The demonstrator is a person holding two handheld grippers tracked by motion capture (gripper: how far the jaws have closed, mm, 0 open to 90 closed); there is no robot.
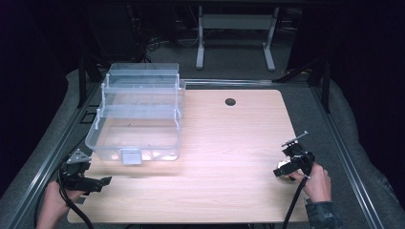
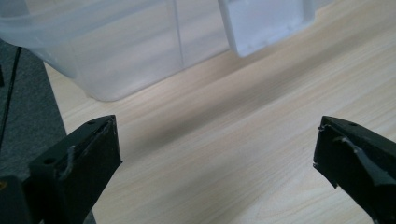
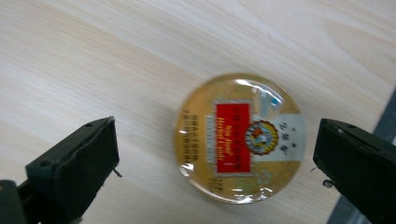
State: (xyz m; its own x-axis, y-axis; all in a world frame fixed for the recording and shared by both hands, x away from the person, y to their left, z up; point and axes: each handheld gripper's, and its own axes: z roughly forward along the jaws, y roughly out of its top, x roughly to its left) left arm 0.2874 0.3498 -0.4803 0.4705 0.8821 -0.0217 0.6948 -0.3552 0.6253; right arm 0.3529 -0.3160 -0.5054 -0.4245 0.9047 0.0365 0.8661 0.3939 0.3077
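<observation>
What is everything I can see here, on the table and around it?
Round tin: one, gold with a red label, flat on the table near its right edge, between the right gripper's open jaws, untouched.
Storage box: one, clear plastic, tiered, on the table's left side.
Table: one, light wood, with a dark round hole near its far edge.
Metal stand: one, grey, on the floor beyond the table.
Left gripper: one, black, jaws open, nothing between them, near the box.
Right gripper: one, black, jaws open.

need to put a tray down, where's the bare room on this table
The widest bare patch of the light wooden table runs from the clear plastic tiered storage box to the right tool, back to the round cable hole. The front strip is free too. Crowded: left rear, and around the round gold tin.
</observation>
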